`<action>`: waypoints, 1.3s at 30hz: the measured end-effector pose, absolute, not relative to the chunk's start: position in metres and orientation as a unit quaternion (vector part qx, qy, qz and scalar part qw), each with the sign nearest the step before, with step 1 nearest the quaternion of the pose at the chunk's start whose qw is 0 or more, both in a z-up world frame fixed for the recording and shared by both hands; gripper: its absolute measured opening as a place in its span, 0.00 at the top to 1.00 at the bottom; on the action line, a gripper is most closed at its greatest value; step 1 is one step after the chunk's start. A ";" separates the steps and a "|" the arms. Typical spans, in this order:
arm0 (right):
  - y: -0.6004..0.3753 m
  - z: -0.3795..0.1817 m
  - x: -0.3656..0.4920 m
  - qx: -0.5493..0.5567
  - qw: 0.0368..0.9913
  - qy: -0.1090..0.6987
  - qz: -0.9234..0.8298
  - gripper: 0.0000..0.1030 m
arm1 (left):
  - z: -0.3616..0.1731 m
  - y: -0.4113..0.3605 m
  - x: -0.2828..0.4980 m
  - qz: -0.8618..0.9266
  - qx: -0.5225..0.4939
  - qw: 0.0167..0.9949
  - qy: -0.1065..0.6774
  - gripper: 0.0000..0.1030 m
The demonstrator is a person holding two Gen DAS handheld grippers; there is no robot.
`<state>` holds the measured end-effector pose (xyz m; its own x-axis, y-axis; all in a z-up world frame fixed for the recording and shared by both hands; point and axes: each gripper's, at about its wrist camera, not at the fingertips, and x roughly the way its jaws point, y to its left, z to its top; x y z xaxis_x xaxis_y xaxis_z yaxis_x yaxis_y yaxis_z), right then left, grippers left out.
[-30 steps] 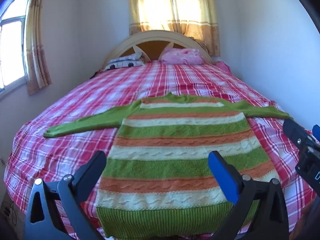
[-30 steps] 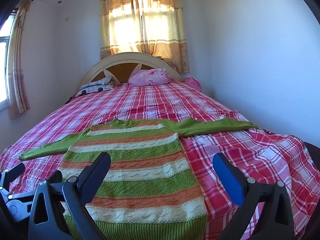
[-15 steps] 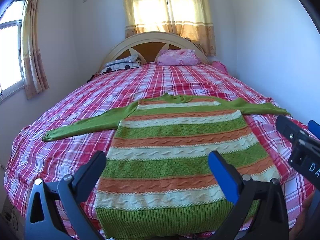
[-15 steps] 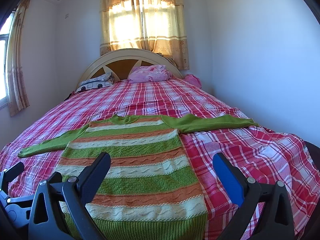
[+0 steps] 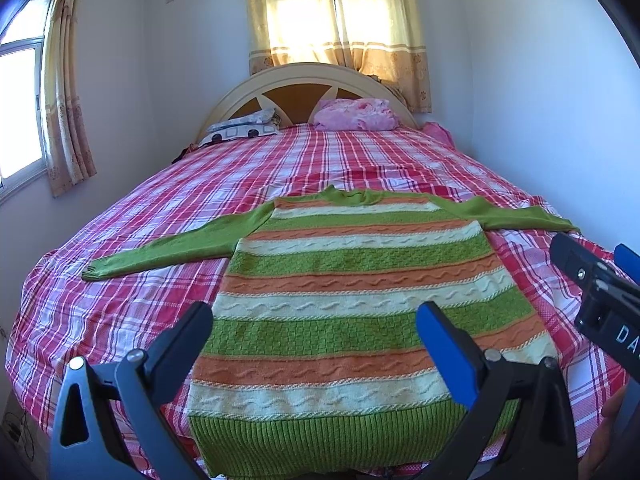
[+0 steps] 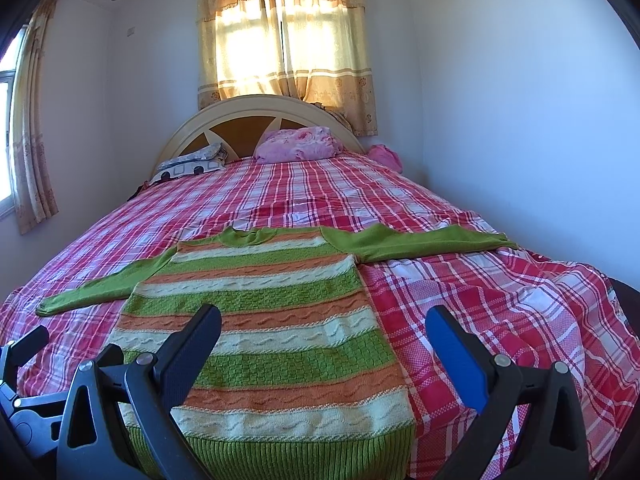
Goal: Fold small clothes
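A small knitted sweater [image 5: 360, 292] with green, orange and cream stripes lies flat on the bed, hem toward me, both green sleeves spread out sideways. It also shows in the right wrist view [image 6: 264, 320]. My left gripper [image 5: 316, 332] is open and empty, held above the sweater's lower half. My right gripper [image 6: 324, 332] is open and empty above the sweater's lower right edge. The right gripper's body shows at the right edge of the left wrist view [image 5: 600, 296]. Part of the left gripper shows at the lower left of the right wrist view [image 6: 24, 380].
The bed has a red, pink and white plaid cover [image 5: 120, 280]. A pink pillow [image 5: 356, 114] and a patterned pillow [image 5: 244, 126] lie by the headboard [image 5: 296, 84]. White walls stand close on the right [image 6: 540, 140]. Curtained windows are behind and at left.
Both grippers have risen and tilted up a little, so the sweater sits lower in both views. Both stay open. The sweater has not moved.
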<state>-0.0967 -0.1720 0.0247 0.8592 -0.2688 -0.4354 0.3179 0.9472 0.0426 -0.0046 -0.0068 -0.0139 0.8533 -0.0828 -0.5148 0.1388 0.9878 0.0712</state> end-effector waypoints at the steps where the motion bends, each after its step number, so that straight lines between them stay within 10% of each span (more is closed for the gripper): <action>1: -0.172 0.025 -0.097 0.057 0.962 0.217 -0.152 0.01 | -0.014 -0.007 -0.005 -0.057 0.053 0.961 0.264 0.00; 39: -0.177 0.024 -0.096 0.058 0.962 0.221 -0.152 0.01 | -0.011 -0.009 -0.005 -0.058 0.053 0.962 0.263 0.00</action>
<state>-0.0964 -0.1772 0.0237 0.8558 -0.2677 -0.4427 0.3186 0.9469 0.0433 -0.0050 -0.0088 -0.0108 0.8550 -0.0834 -0.5119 0.1393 0.9876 0.0718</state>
